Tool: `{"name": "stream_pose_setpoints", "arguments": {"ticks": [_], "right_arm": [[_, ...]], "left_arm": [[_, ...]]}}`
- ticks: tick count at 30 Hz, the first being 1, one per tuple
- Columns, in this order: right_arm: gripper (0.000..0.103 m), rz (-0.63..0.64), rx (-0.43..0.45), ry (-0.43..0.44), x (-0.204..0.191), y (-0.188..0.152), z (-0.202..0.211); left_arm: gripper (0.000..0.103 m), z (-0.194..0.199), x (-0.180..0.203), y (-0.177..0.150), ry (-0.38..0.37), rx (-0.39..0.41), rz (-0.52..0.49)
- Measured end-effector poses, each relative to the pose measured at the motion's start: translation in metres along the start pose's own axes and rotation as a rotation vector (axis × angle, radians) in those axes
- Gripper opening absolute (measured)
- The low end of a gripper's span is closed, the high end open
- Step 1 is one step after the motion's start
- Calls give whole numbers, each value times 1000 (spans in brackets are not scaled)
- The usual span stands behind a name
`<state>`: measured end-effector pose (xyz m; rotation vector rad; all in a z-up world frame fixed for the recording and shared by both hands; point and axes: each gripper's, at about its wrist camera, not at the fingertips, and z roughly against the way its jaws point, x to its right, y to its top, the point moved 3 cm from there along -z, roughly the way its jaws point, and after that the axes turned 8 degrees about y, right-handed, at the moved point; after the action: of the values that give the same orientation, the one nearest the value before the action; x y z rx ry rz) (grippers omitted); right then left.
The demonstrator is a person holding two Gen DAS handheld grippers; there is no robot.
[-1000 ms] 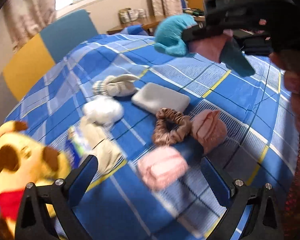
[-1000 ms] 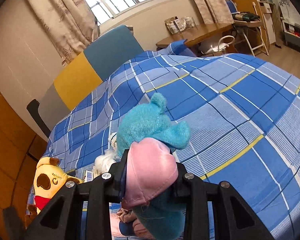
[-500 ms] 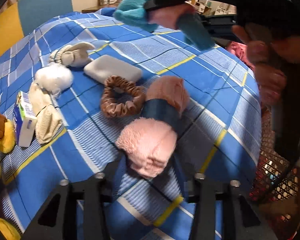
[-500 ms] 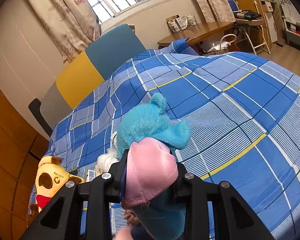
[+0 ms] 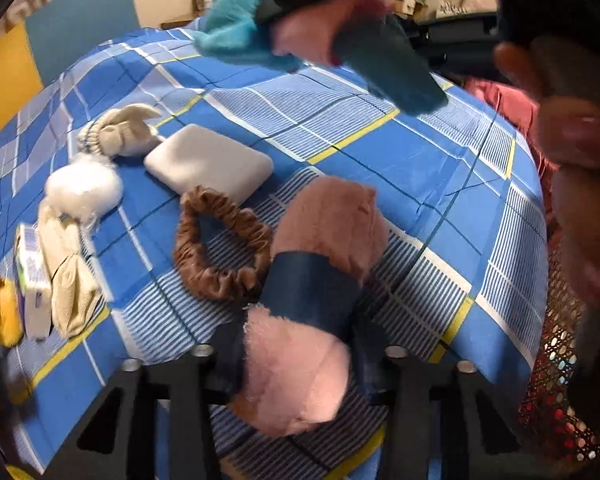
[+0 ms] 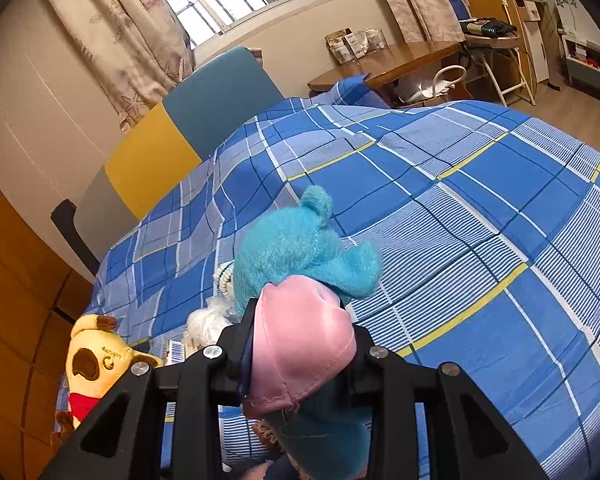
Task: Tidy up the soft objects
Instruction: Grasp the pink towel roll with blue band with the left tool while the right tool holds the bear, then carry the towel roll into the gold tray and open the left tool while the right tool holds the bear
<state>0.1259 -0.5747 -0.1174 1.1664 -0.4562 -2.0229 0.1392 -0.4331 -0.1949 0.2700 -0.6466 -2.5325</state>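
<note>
A pink plush piece (image 5: 296,364) with a dark blue band lies on the blue plaid bedspread (image 5: 400,152). My left gripper (image 5: 296,360) is down over its near fluffy end. Its jaws are closing, and both fingers press into the fluff. My right gripper (image 6: 300,332) is shut on a pink satin cloth (image 6: 304,340) together with a teal plush toy (image 6: 296,248), held above the bed. The left wrist view shows that gripper (image 5: 300,12) at the top, with the teal plush toy (image 5: 236,28) sticking out of it.
Left of the pink piece lie a brown scrunchie (image 5: 220,248), a pale grey pad (image 5: 208,164), a beige knitted item (image 5: 116,136), a white fluffy ball (image 5: 84,188), beige socks (image 5: 68,276), a small carton (image 5: 32,280) and a yellow plush dog (image 6: 96,364). A person's hand (image 5: 572,140) and a red mesh container (image 5: 552,400) are at the bed's right edge.
My left gripper came down and forward over the pink plush piece, and its wide jaws closed in on the fluffy end. The right gripper kept still with its load.
</note>
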Motion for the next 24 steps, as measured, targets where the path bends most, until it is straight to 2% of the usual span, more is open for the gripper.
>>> {"name": "stream_pose_setpoints", "arguments": {"ticks": [5,10,12,15,18,24], "right_arm": [[33,17,-19,-21,0,-1,-5],[33,58,-22,-27,-7,-3,-7],[33,71,-32,-26,-9,-4,-9],[33,90,-53,-32,-12,-7,-13],[33,109,-61,-10,-17,-10,-15],[33,187,-88,-6,-33,-18,-20]], "left_arm": [[38,24,-17,-31,-31,13,100],[38,56,-15,-78,-40,38,111],[38,63,-11,-97,-18,46,103],[38,78,-10,-118,-25,62,108],[38,105,-15,-142,-9,103,111],[38,149,-50,-190,30,164,189]]}}
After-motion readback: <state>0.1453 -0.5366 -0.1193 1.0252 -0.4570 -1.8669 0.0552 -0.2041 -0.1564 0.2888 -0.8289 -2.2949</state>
